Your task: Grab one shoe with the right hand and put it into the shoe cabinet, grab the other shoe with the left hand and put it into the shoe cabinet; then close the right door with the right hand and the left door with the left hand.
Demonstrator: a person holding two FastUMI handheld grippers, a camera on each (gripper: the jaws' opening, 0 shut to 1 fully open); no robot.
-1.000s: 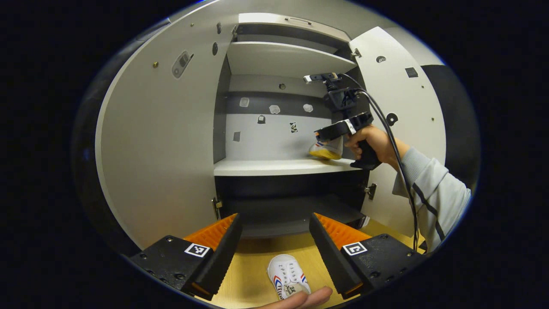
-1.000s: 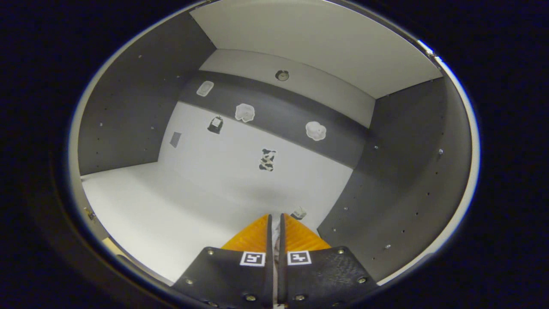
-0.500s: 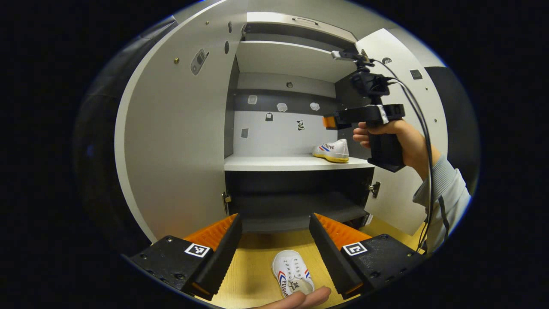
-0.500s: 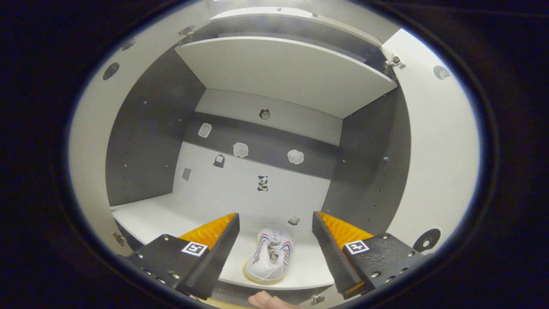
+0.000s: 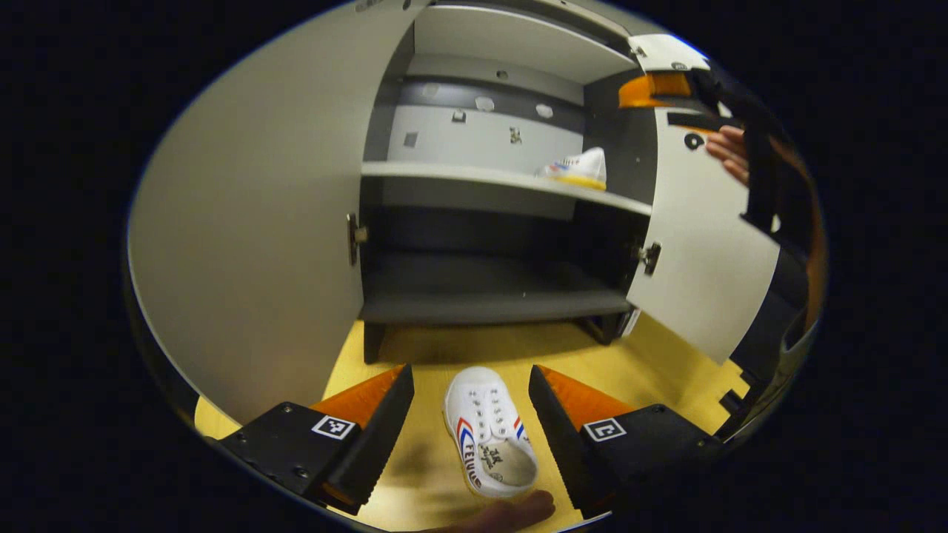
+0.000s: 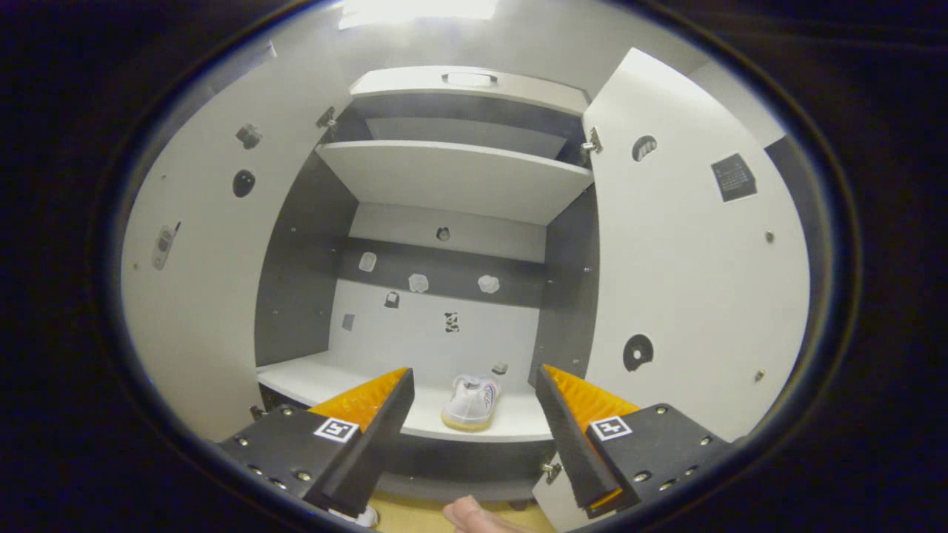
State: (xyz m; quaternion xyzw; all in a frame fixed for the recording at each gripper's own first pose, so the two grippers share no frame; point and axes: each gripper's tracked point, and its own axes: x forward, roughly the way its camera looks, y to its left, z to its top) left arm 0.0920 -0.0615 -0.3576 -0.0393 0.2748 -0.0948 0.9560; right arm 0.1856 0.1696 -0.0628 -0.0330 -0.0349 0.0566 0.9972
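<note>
A white shoe (image 5: 489, 433) with red and blue stripes lies on the wooden floor in the left gripper view, between the spread fingers of my open left gripper (image 5: 470, 392), which hangs just above it. The other white shoe (image 5: 579, 167) (image 6: 471, 400) stands on the right end of the cabinet's middle shelf (image 5: 444, 175) (image 6: 326, 377). My right gripper (image 6: 474, 396) is open and empty in front of the cabinet, back from that shelf; it also appears at the top right (image 5: 652, 89) with a hand (image 5: 729, 152) holding it. Both cabinet doors stand open.
The left door (image 5: 252, 229) (image 6: 200, 296) and right door (image 5: 703, 252) (image 6: 689, 281) flank the opening. A dark lower shelf (image 5: 489, 296) sits under the middle one, an upper shelf (image 6: 452, 174) above. A fingertip (image 5: 511, 512) shows at the bottom edge.
My right gripper opened, left its shoe on the middle shelf and drew back out of the cabinet. My left gripper has dropped lower and closer over the floor shoe.
</note>
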